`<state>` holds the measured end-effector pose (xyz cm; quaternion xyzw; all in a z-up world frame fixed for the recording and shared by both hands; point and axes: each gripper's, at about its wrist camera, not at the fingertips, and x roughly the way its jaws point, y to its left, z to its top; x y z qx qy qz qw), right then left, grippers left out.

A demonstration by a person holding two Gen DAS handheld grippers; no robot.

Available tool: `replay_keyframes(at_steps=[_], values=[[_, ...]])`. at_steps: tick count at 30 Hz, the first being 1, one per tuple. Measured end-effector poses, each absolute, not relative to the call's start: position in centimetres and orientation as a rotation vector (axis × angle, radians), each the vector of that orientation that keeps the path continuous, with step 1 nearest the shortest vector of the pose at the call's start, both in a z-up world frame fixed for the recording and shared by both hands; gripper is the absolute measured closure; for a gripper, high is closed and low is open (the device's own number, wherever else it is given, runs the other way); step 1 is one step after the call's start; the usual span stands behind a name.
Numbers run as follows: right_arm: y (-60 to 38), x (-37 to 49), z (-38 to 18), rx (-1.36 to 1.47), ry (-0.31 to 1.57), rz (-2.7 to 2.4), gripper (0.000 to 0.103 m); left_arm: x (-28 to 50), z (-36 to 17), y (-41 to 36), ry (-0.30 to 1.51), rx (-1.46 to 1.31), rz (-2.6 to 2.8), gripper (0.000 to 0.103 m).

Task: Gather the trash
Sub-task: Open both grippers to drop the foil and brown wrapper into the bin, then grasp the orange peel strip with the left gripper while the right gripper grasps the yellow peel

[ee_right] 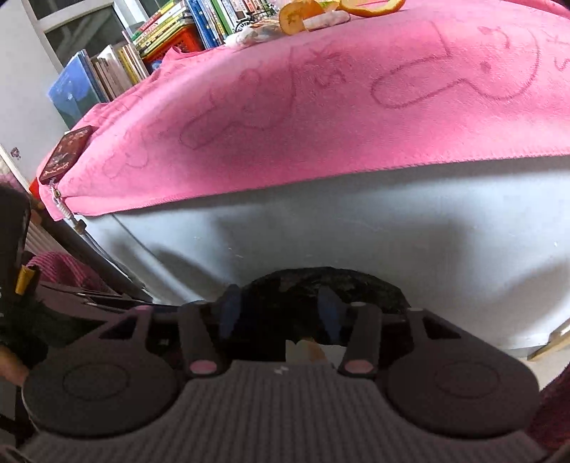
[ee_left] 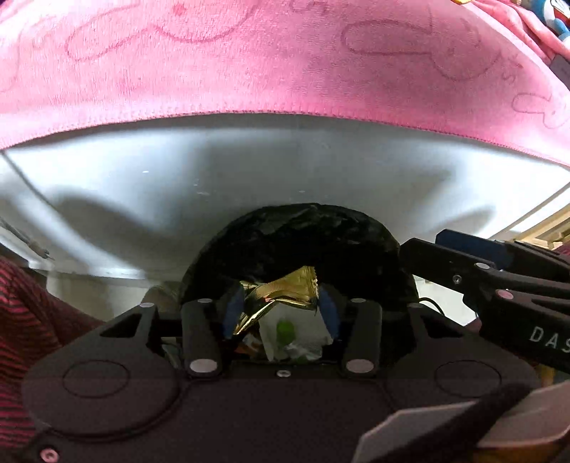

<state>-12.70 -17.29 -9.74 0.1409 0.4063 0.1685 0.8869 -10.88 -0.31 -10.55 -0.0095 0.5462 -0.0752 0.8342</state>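
Observation:
In the left wrist view my left gripper (ee_left: 280, 306) hangs over a bin lined with a black bag (ee_left: 292, 228). A crumpled gold wrapper (ee_left: 281, 288) sits between its blue pads, against the left pad and just short of the right one, so it looks loose. White paper with a green spot (ee_left: 285, 334) lies in the bin below. My right gripper (ee_right: 279, 313) stands open above the same bin (ee_right: 320, 281), with nothing between its pads and white and orange scraps (ee_right: 306, 350) beneath. Its fingers (ee_left: 420, 249) reach in from the right. Orange peels (ee_right: 299, 14) and a crumpled tissue (ee_right: 245, 35) lie on the table.
A pink towel (ee_right: 320, 107) covers the white table (ee_right: 356, 220), whose side rises just behind the bin. Books (ee_right: 160, 32) are stacked at the back left. A dark red box (ee_right: 67, 153) sits at the table's left corner. Red striped fabric (ee_left: 21, 320) is at the left.

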Motion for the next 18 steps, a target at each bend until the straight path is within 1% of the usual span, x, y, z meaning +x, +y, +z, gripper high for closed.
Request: replay_keyframes(at_steps=[2, 4, 5, 10, 13, 18], values=[[-17.2, -12.7, -9.5, 0.291, 0.84, 0.351, 0.036, -10.8, -10.4, -0.2, 1.153, -0.019, -0.156, 0.052], [-17.3, -12.7, -9.4, 0.287, 0.836, 0.349, 0.035, -10.8, -10.1, -0.2, 1.144, -0.015, -0.154, 0.044], [-17.3, -12.7, -9.4, 0.285, 0.834, 0.348, 0.034, -10.8, -9.9, -0.1, 1.139, -0.012, -0.152, 0.043], [-17.5, -12.6, -8.9, 0.277, 0.817, 0.345, 0.031, -10.8, -9.2, 0.0, 1.111, 0.01, -0.14, 0.026], [-17.6, -12.5, -8.5, 0.265, 0.8, 0.345, 0.029, -10.7, -8.7, 0.0, 1.096, 0.009, -0.136, 0.023], [-18.0, -12.6, -7.0, 0.222, 0.746, 0.357, 0.026, -10.8, -7.0, 0.2, 1.063, -0.003, -0.142, 0.022]])
